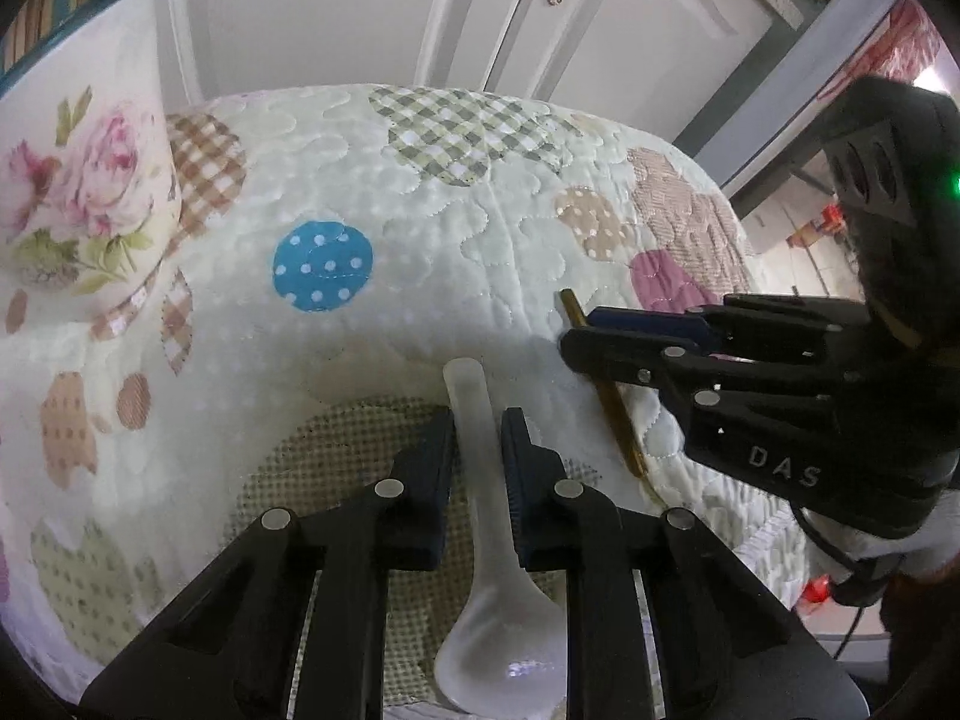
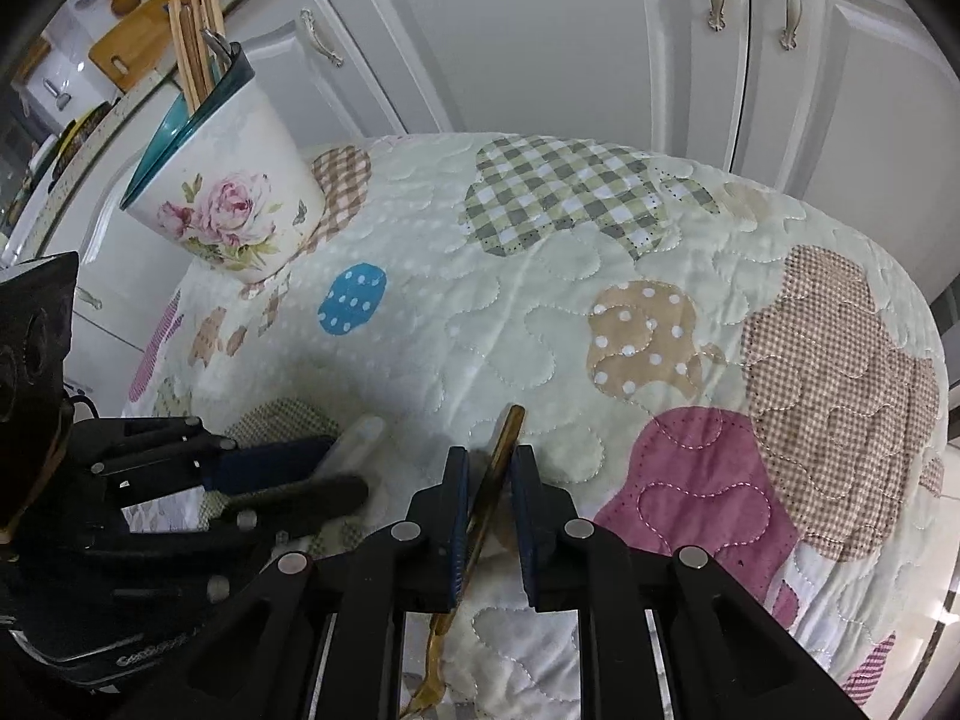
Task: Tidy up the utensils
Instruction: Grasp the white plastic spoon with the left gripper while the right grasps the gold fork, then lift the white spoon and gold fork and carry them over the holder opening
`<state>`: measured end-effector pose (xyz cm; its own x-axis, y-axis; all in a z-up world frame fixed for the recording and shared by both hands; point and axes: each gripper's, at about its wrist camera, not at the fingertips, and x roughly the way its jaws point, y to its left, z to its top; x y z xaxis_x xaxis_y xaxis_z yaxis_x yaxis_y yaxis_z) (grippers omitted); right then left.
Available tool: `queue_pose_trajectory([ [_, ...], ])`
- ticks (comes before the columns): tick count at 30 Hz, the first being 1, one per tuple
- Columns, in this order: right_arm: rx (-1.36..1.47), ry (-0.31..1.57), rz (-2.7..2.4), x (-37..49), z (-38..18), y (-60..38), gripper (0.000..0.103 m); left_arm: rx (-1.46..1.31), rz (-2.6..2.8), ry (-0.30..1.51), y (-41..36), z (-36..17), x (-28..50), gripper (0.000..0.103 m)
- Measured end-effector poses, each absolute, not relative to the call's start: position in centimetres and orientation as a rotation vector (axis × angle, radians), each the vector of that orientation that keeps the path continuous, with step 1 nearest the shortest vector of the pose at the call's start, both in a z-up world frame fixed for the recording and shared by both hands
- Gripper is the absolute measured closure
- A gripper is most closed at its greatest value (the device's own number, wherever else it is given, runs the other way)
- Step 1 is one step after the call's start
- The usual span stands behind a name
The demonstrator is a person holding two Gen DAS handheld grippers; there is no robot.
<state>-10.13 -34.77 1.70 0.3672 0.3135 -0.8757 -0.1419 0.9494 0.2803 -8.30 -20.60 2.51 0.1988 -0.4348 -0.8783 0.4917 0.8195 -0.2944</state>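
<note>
"DAS" lettering (image 1: 783,465) on right tool (image 1: 576,336)

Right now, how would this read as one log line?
left gripper: shut on white spoon | right gripper: shut on gold utensil | holder: upright

Patchwork quilt (image 2: 540,312) covers the table; white cabinet doors (image 2: 540,42) behind.

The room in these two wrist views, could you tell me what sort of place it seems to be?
Most likely a home kitchen: white cabinet doors with curved handles, a countertop with a wooden cutting board, and a floral utensil holder on a quilted tablecloth.
</note>
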Motion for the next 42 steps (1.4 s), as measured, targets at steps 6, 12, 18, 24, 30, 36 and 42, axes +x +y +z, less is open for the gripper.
queue_pose_trajectory([
  [6, 0.161, 1.139, 0.309, -10.3, 2.1, -33.8, 0.094, 0.0, -0.605, 1.155, -17.6, 4.4, -8.8, 0.091],
  [12, 0.166, 1.061, 0.348, -11.8, 5.1, -32.9, 0.096, -0.056, -0.578, 1.064, -13.6, 7.8, -9.9, 0.091],
  [18, 0.149, 0.988, 0.376, -13.4, 8.3, -31.9, 0.096, -0.09, -0.554, 0.998, -10.8, 10.2, -11.1, 0.091],
  [24, 0.125, 0.936, 0.4, -14.2, 10.8, -30.7, 0.097, -0.113, -0.522, 0.929, -8.7, 13.0, -11.4, 0.091],
  [30, 0.136, 0.877, 0.429, -13.9, 13.5, -29.7, 0.097, -0.177, -0.467, 0.842, -5.9, 16.3, -10.3, 0.091],
  [36, 0.151, 0.791, 0.473, -12.5, 18.1, -28.5, 0.097, -0.235, -0.391, 0.727, -3.5, 20.4, -7.0, 0.091],
  [42, 0.13, 0.715, 0.506, -10.3, 22.7, -27.2, 0.097, -0.232, -0.328, 0.653, -3.3, 22.6, -2.9, 0.091],
])
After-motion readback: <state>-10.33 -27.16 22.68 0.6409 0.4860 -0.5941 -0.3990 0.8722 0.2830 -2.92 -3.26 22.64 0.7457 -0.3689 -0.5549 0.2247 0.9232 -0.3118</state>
